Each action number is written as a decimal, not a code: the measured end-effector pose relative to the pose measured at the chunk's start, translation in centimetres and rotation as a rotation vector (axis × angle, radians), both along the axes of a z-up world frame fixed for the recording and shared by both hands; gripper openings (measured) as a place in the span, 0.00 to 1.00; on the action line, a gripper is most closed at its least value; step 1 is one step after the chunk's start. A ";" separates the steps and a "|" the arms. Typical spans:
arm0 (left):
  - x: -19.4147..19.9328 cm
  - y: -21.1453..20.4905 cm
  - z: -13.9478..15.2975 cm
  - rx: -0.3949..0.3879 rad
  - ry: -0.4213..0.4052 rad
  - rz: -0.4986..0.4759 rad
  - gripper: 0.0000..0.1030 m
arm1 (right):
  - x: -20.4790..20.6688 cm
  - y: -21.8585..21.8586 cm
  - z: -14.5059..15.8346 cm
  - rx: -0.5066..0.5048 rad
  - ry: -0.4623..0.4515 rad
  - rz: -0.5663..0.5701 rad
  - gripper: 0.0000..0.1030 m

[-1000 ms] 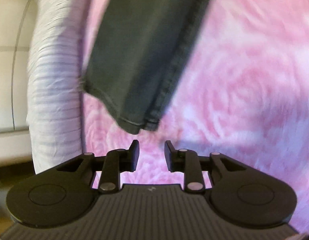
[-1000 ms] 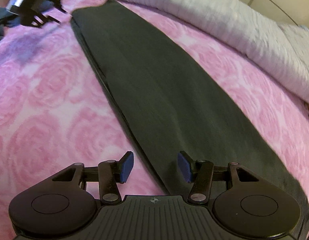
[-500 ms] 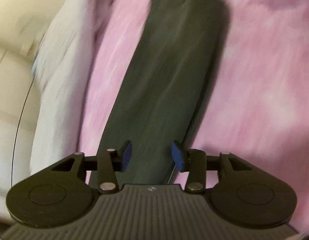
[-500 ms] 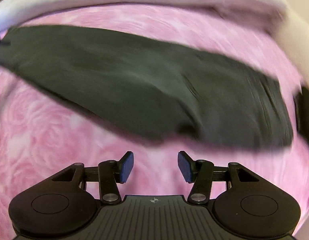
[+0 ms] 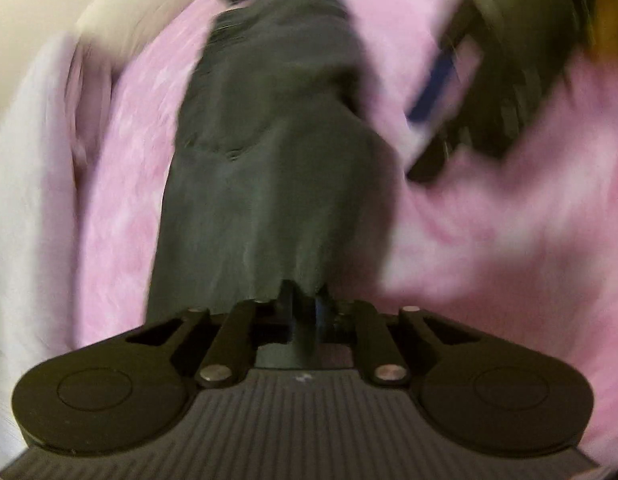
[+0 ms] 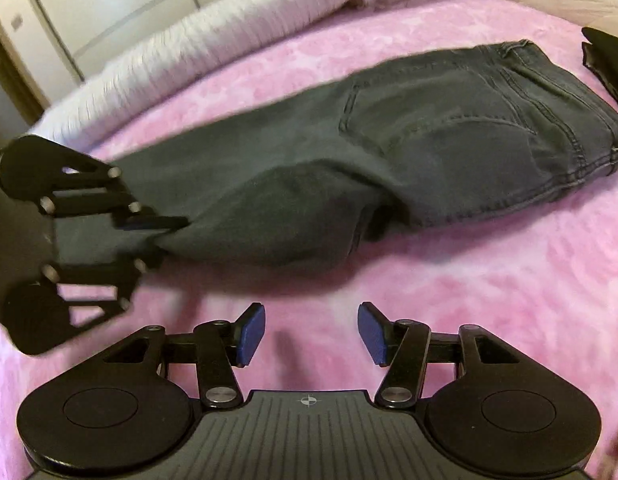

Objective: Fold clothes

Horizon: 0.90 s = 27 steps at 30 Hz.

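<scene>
Pink rose-patterned bedspread (image 6: 469,280) carries the dark grey denim jeans (image 6: 449,128), waistband toward 2 o'clock. Your left gripper (image 6: 157,236) has just clamped shut on the leg fabric at 9 o'clock; your right gripper (image 6: 311,330) hangs half open, empty. Pull with that one pinch alone and the fold may skew or the cloth slip free.

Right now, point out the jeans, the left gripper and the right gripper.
jeans (image 6: 449,120): right wrist view, on the back pocket.
left gripper (image 6: 165,228): right wrist view, at the fingertips pinching the jeans' leg.
right gripper (image 6: 311,330): right wrist view, in the gap between its open blue pads.
</scene>
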State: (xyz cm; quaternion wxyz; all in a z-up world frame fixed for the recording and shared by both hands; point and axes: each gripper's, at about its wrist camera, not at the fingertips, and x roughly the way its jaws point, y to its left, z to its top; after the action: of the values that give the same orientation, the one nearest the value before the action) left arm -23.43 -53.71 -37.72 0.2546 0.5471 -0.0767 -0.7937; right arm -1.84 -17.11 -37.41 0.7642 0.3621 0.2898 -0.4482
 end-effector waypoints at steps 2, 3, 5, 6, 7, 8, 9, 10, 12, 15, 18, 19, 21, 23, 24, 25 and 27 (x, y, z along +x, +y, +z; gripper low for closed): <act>0.4 -2.2 1.6 0.074 0.071 0.071 0.07 | 0.1 -0.6 -0.3 -0.010 -0.049 -0.054 0.54; 0.6 -3.2 2.3 0.104 0.093 0.092 0.06 | 0.1 -1.0 -0.5 -0.011 -0.076 -0.086 0.54; 0.9 -4.8 3.0 0.155 0.114 0.105 0.06 | 0.1 -1.6 -0.8 -0.008 -0.135 -0.146 0.54; 1.2 -4.4 3.3 0.163 0.114 0.094 0.06 | 0.2 -1.9 -0.8 -0.010 -0.163 -0.171 0.54; 1.5 -3.9 3.6 0.170 0.112 0.083 0.06 | 0.4 -2.2 -1.0 -0.015 -0.188 -0.201 0.54; 1.8 -3.4 3.8 0.172 0.105 0.069 0.06 | 0.6 -2.5 -1.2 -0.019 -0.204 -0.229 0.54; 1.8 -3.3 4.0 0.168 0.098 0.056 0.06 | 0.7 -2.7 -1.2 -0.018 -0.218 -0.262 0.54; 1.9 -3.1 4.2 0.165 0.090 0.042 0.06 | 0.7 -2.9 -1.3 -0.017 -0.234 -0.296 0.54; 2.1 -2.9 4.3 0.159 0.081 0.021 0.06 | 0.2 -3.1 -0.9 -0.017 -0.281 -0.380 0.52; 1.8 -1.7 3.7 0.128 0.042 -0.055 0.07 | -0.6 -2.3 0.5 -0.012 -0.313 -0.452 0.16; 1.5 0.2 2.9 0.081 -0.019 -0.163 0.09 | -0.7 -0.7 2.5 0.003 -0.279 -0.486 0.12; 1.5 0.8 2.6 0.067 -0.037 -0.195 0.09 | -0.9 -0.2 2.9 0.020 -0.279 -0.507 0.12; 1.5 2.0 1.7 0.050 -0.067 -0.237 0.10 | -1.5 0.6 3.4 0.061 -0.282 -0.542 0.11; 1.6 2.7 0.8 0.043 -0.091 -0.239 0.11 | -1.7 0.8 3.1 0.093 -0.266 -0.542 0.10; 1.7 2.7 0.4 0.044 -0.096 -0.222 0.12 | -1.8 0.8 2.9 0.106 -0.255 -0.542 0.03; 1.8 2.7 0.0 0.046 -0.102 -0.204 0.13 | -2.2 0.9 2.6 0.127 -0.253 -0.553 0.02; 2.2 2.4 -0.3 0.058 -0.088 -0.152 0.15 | -2.9 1.1 2.7 0.139 -0.250 -0.553 0.00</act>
State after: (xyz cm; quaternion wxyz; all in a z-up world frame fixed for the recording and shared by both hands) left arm -21.20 -51.27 -37.99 0.1740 0.5811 -0.1060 -0.7879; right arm -4.79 -16.01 -34.68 0.6163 0.5309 0.1142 -0.5703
